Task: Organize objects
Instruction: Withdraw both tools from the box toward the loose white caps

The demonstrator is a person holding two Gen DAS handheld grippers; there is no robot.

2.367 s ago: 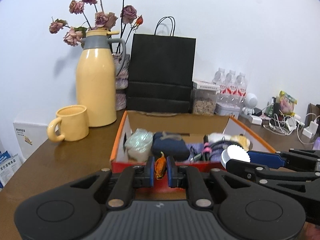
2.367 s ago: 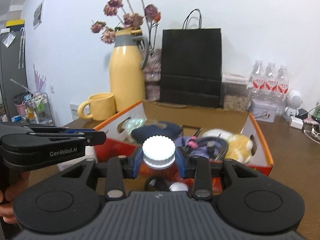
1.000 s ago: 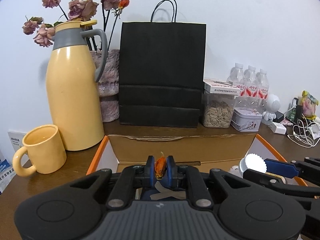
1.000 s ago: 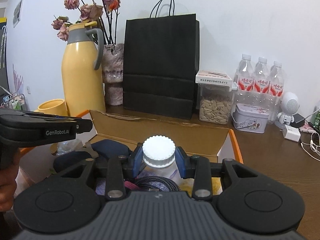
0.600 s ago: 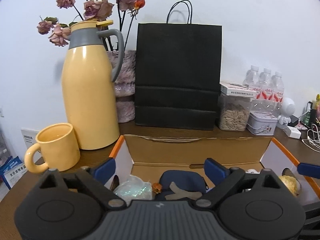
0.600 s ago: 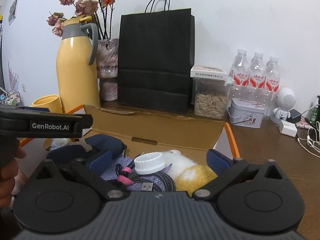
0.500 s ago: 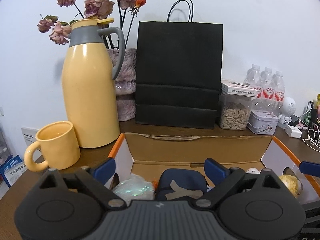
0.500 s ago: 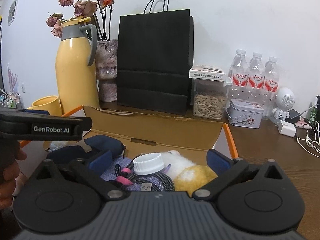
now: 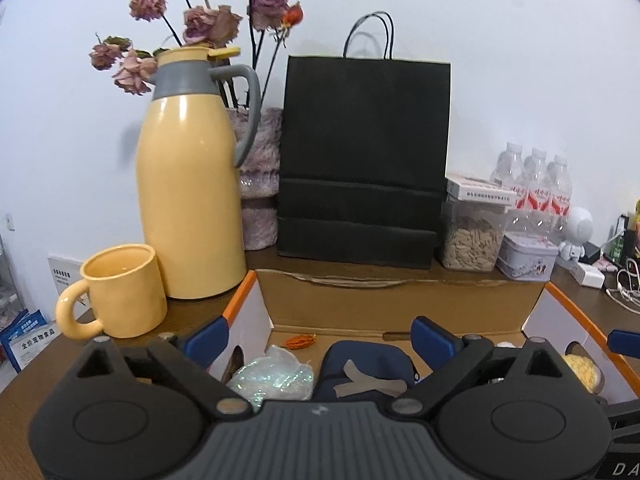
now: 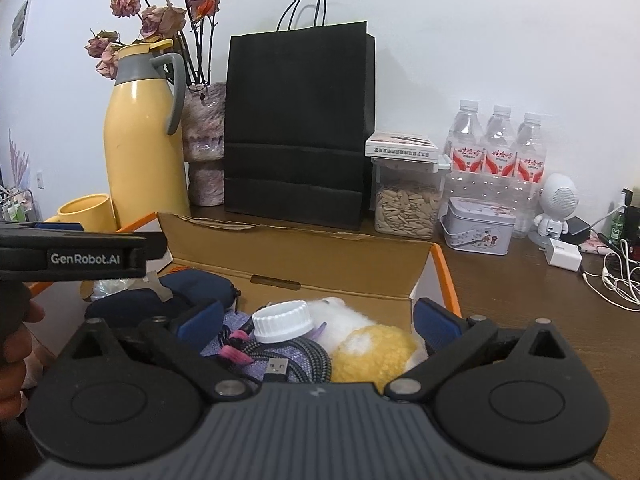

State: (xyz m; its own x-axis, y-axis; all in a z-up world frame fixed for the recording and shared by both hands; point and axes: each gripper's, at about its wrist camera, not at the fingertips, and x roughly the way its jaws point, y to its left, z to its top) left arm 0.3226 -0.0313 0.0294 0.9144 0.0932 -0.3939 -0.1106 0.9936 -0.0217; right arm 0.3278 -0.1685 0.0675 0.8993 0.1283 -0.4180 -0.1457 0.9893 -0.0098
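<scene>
From the left wrist, a small crinkled orange dried pod [image 9: 301, 342] lay on the floor of the orange-edged cardboard box [image 9: 400, 304], beside a crumpled iridescent plastic bag [image 9: 272, 376] and a navy fabric pouch [image 9: 366, 372] partly hidden by the tool's body. The left tool [image 9: 320, 338] stood wide open and empty, the pod just ahead between its fingers.

From the right wrist, a white ribbed screw-cap bottle [image 10: 283, 321], its body buried, rested among a braided cable [image 10: 292, 360] and a yellow-and-white plush toy [image 10: 372, 350]. The right tool [image 10: 318, 320] gaped empty, the cap between its fingers, untouched.
</scene>
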